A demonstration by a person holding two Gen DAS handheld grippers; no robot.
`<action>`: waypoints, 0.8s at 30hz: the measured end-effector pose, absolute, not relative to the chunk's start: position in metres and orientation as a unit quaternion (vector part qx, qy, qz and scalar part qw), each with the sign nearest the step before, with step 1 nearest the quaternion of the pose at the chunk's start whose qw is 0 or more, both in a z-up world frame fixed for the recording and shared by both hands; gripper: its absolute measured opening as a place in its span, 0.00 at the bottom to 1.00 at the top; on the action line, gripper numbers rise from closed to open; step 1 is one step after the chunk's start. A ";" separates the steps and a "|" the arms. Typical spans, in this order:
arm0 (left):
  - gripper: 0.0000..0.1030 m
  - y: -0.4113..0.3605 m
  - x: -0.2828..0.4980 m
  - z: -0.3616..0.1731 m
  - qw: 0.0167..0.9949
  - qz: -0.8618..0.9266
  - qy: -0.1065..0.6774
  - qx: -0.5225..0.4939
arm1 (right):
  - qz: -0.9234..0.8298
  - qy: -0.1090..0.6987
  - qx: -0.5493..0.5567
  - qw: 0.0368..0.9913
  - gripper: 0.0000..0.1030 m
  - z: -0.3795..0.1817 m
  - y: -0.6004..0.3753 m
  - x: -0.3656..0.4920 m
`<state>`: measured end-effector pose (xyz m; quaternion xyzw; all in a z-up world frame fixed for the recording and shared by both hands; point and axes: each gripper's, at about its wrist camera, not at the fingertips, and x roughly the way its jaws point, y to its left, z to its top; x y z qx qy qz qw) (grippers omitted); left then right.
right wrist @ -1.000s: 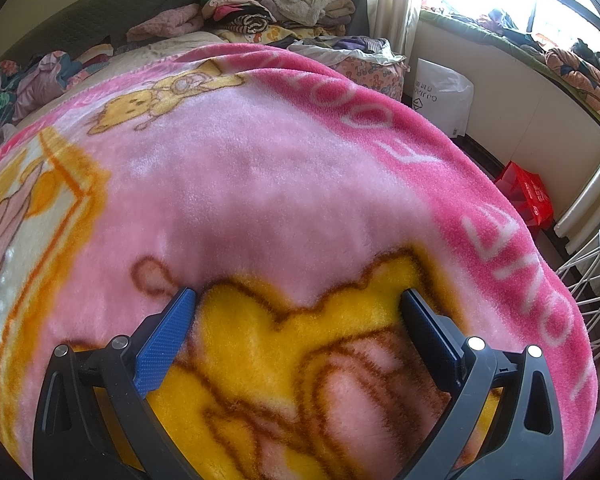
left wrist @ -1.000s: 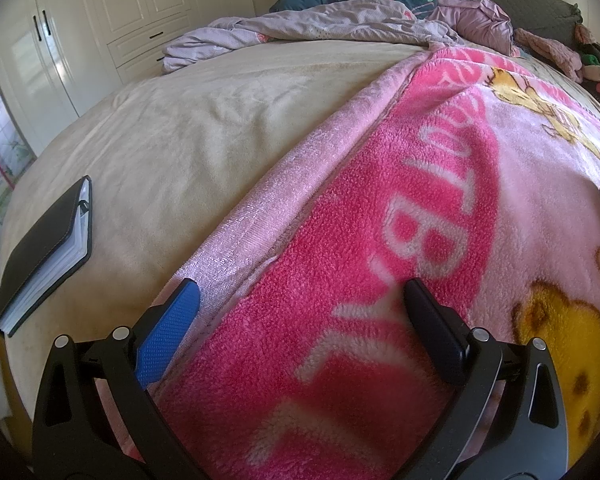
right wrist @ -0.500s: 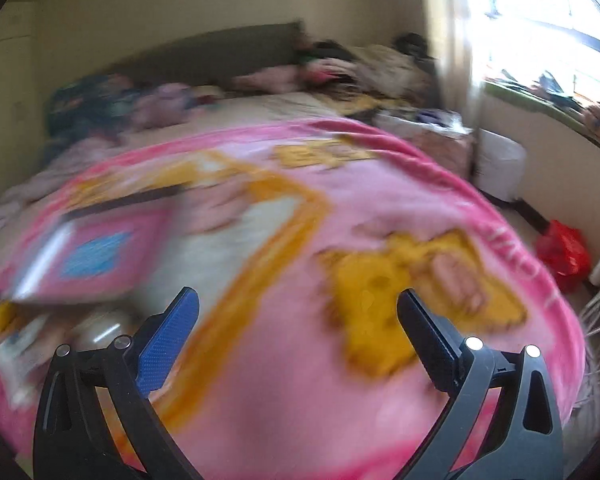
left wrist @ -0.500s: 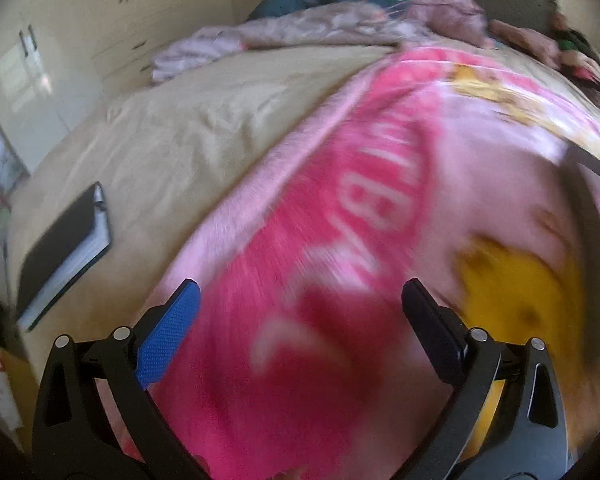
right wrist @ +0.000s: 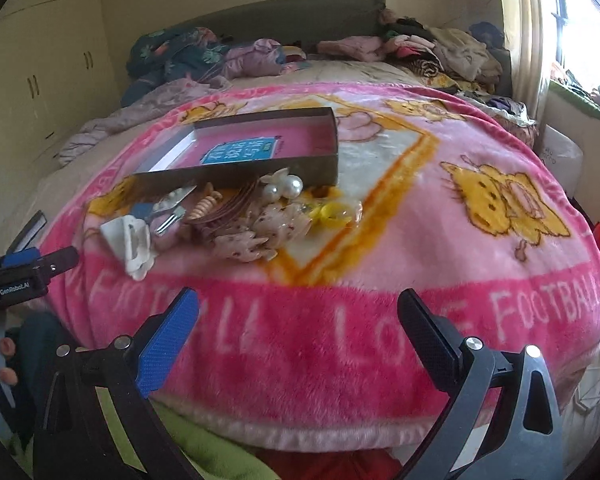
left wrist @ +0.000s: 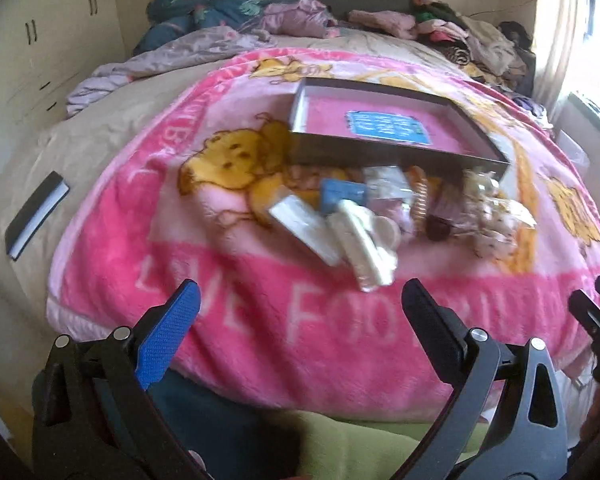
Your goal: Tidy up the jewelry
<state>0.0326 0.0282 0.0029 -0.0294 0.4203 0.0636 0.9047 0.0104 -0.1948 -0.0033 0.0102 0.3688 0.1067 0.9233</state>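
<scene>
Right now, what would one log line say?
left claw: open, empty | right claw: open, empty | jewelry pile: on blanket, beside box

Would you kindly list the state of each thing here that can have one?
Left gripper: open, holding nothing.
Right gripper: open, holding nothing.
Box: lidless, pink-lined, nothing loose visible inside.
Jewelry pile: loose on the blanket, in front of the box.
Notebook: closed, lying flat.
Blanket: spread over the bed.

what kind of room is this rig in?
Almost certainly a bedroom at home: the work surface is a bed under a pink cartoon blanket, with rumpled bedding against a headboard, built-in wardrobes on one side, and a clothes pile by the window.
</scene>
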 end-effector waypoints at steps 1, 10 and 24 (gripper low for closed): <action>0.89 0.024 0.032 0.003 0.904 0.058 0.422 -0.029 | 0.111 0.367 0.013 0.923 0.94 -0.003 -0.194 0.009; 0.89 0.005 0.025 0.000 0.903 0.029 0.427 -0.042 | 0.129 0.365 0.013 0.922 0.94 0.000 -0.191 -0.003; 0.89 -0.001 0.023 0.002 0.902 0.029 0.429 -0.037 | 0.141 0.365 0.015 0.920 0.94 0.000 -0.189 -0.005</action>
